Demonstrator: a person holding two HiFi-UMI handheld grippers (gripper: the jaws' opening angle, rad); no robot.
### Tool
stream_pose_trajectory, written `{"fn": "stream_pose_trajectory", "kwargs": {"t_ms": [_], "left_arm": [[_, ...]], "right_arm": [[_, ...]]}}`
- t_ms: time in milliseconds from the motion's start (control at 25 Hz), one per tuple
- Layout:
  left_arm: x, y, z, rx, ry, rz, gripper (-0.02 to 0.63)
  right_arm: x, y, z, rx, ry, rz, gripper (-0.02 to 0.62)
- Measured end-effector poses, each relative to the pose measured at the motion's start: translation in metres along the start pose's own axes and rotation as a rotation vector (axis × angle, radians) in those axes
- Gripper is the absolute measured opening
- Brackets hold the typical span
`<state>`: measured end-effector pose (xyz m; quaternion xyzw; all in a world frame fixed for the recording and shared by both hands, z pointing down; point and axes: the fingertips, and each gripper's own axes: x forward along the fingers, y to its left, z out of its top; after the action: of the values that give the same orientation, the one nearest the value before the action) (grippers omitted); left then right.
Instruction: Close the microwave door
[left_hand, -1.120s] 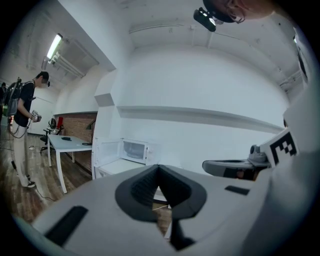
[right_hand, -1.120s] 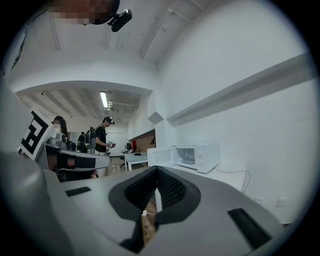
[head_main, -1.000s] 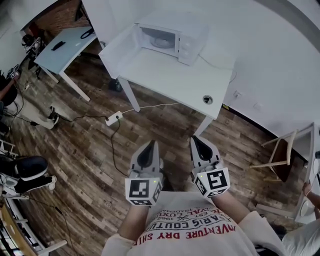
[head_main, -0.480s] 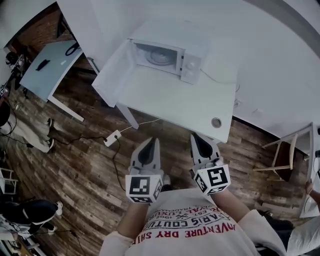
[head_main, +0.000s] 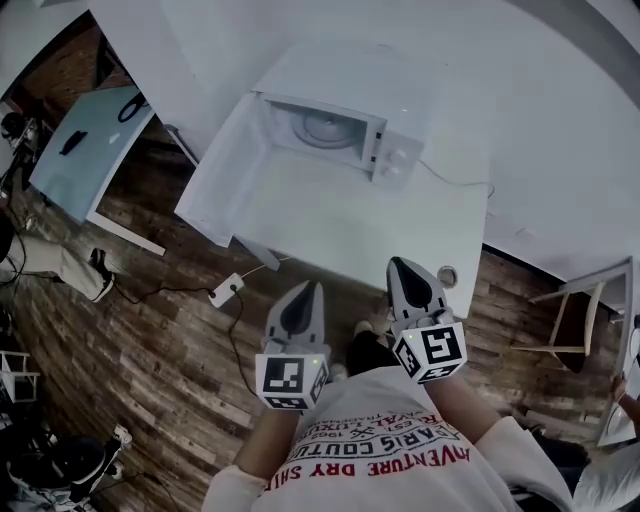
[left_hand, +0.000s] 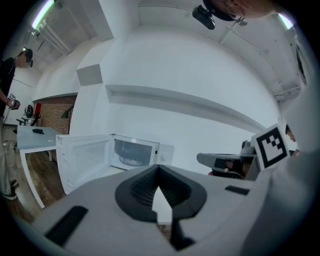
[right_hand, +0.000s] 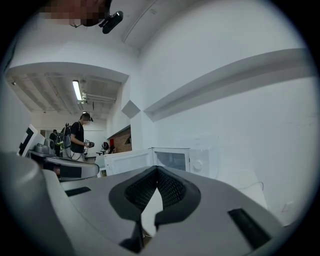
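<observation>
white microwave (head_main: 385, 125) at back of white tabletop (head_main: 330, 215), microwave door (head_main: 222, 160) swung fully open to the left, turntable visible inside, left tongs (head_main: 312, 290) and right tongs (head_main: 398, 266) side by side at tabletop's near edge, both closed, empty, power strip (head_main: 228, 291) on wood floor (head_main: 160, 380)

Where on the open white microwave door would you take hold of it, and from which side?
Take the white microwave door at its free vertical edge, farthest from the hinge, coming from its outer face on the left with the left gripper. It stands swung wide and upright, and no handle shows, so pressing there probably swings it shut easiest.
</observation>
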<state>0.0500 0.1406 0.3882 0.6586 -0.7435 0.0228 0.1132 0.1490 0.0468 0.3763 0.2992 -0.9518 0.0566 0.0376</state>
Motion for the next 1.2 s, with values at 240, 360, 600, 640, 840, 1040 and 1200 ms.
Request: {"fn": "stream_pose_trajectory", "kwargs": {"t_ms": [240, 360, 600, 640, 840, 1040, 1200], "left_arm": [[0.062, 0.015, 0.013, 0.004, 0.007, 0.027, -0.002], [0.095, 0.020, 0.024, -0.002, 0.005, 0.045, -0.002], [0.149, 0.025, 0.036, 0.002, 0.006, 0.070, -0.002], [0.155, 0.026, 0.036, 0.002, 0.013, 0.071, -0.002], [0.178, 0.035, 0.029, -0.006, 0.059, 0.051, -0.003], [0.199, 0.054, 0.035, 0.012, 0.080, 0.002, -0.002], [0.212, 0.071, 0.039, 0.021, 0.094, -0.034, -0.002]], "right_arm": [[0.057, -0.036, 0.006, -0.003, 0.021, 0.026, 0.011], [0.085, -0.056, 0.016, -0.005, 0.019, 0.047, 0.011], [0.135, -0.101, 0.025, -0.008, 0.035, 0.043, 0.011], [0.142, -0.106, 0.027, -0.007, 0.038, 0.040, 0.011], [0.167, -0.128, 0.031, 0.014, 0.049, -0.008, 0.011], [0.191, -0.139, 0.038, -0.003, 0.055, -0.104, 0.011], [0.212, -0.143, 0.044, -0.010, 0.063, -0.159, 0.011]]}}
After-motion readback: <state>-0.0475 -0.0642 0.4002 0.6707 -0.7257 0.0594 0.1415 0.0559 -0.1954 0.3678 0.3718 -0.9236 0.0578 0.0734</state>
